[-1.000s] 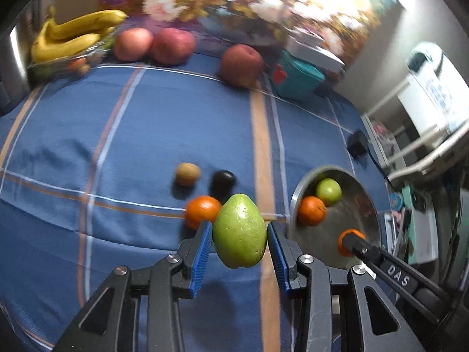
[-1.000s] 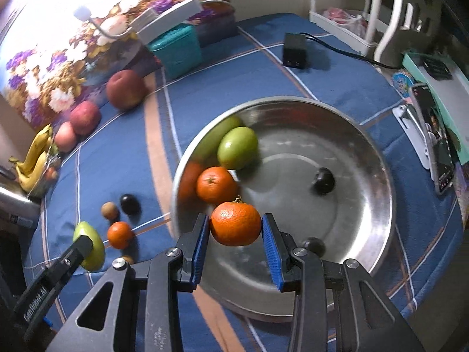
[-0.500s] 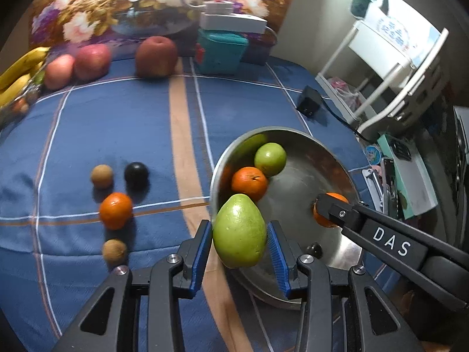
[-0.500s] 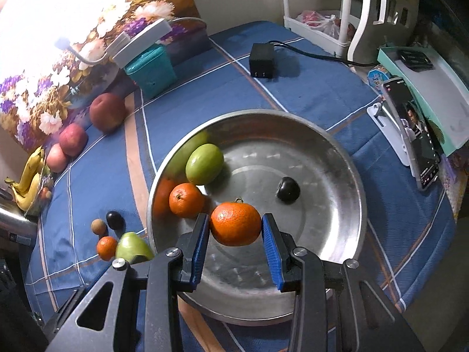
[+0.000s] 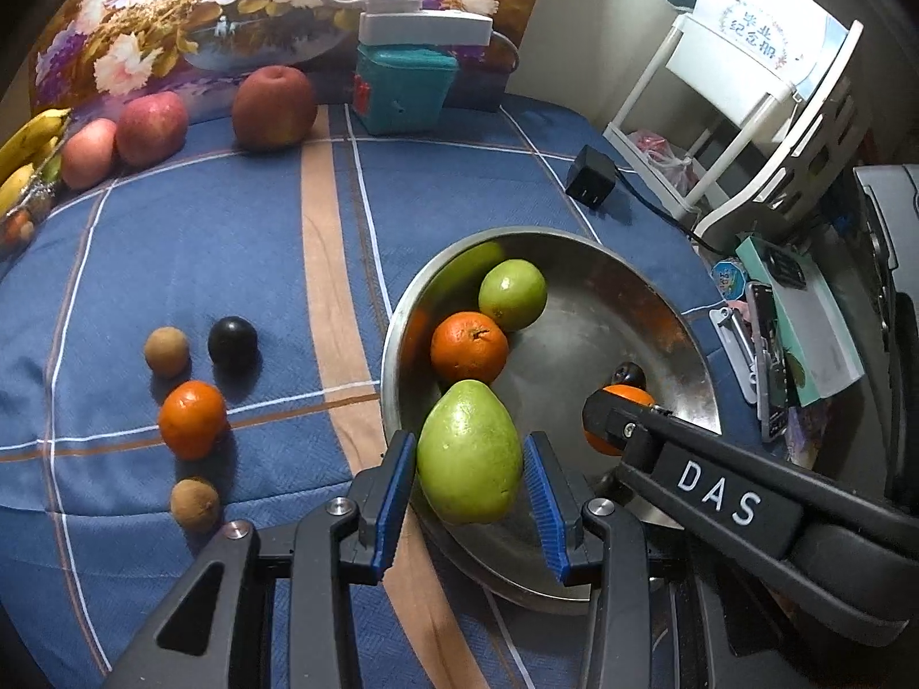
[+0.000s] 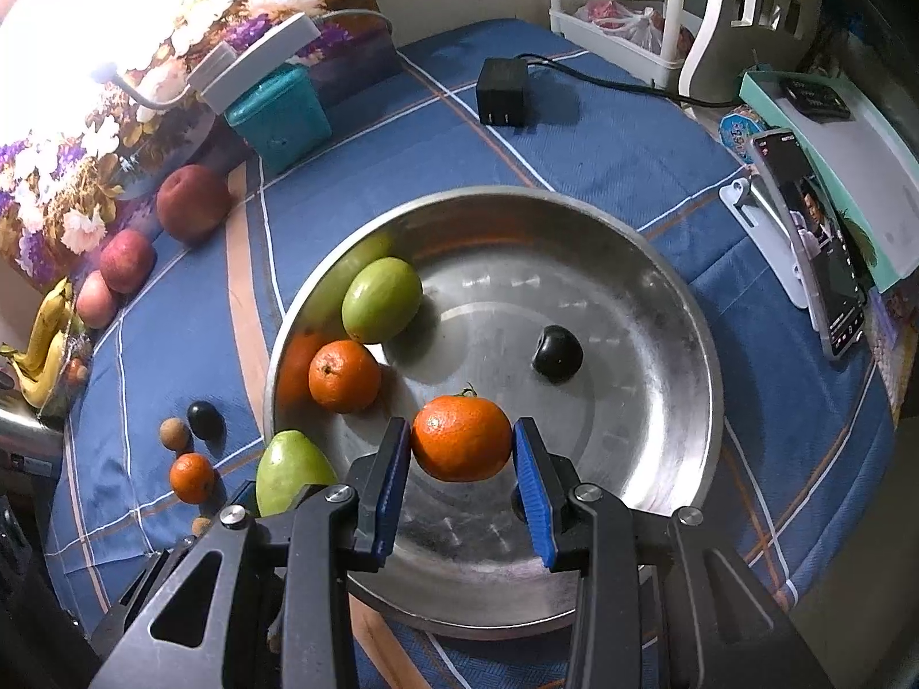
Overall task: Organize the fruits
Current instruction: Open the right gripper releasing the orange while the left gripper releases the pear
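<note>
My left gripper is shut on a green pear and holds it over the near left rim of the steel bowl. My right gripper is shut on an orange tangerine above the bowl's near side. The bowl holds a green fruit, a tangerine and a dark plum. On the blue cloth left of the bowl lie a tangerine, a dark plum and two small brown fruits.
Three red apples and bananas line the back left by a floral picture. A teal box with a lamp stands behind. A black adapter, a white rack and a phone sit to the right.
My left gripper has carried the pear right, from above the cloth to the bowl's rim. My right gripper has moved a little farther over the bowl with the tangerine.
</note>
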Demonstrator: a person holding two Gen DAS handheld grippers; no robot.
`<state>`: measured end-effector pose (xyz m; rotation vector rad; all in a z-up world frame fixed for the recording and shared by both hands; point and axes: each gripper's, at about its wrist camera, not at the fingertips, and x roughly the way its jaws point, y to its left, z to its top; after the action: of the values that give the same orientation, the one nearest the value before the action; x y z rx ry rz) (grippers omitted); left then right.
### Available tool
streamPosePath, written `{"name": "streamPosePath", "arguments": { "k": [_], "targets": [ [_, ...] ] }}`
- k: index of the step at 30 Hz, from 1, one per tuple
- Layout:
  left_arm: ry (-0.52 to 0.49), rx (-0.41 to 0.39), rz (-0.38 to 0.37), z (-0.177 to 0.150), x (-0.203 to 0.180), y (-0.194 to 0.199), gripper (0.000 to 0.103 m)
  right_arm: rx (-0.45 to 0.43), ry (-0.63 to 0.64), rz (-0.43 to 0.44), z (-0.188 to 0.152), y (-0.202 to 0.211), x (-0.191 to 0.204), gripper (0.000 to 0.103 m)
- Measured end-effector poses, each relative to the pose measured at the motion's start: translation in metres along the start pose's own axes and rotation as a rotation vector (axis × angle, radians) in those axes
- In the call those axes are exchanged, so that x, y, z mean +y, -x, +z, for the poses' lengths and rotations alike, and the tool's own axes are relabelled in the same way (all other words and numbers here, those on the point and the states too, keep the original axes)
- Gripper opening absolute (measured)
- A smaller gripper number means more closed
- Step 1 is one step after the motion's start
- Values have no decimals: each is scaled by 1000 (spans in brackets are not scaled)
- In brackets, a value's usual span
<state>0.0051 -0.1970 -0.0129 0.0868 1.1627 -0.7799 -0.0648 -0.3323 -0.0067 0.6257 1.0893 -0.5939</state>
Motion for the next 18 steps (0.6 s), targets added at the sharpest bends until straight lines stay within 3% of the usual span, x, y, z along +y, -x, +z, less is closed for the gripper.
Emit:
{"name": "streamPosePath", "arguments": {
  "k": [18],
  "targets": [
    [9, -2, 1, 1, 3, 3, 43, 35, 18, -30, -3, -11, 7, 44]
  ]
}}
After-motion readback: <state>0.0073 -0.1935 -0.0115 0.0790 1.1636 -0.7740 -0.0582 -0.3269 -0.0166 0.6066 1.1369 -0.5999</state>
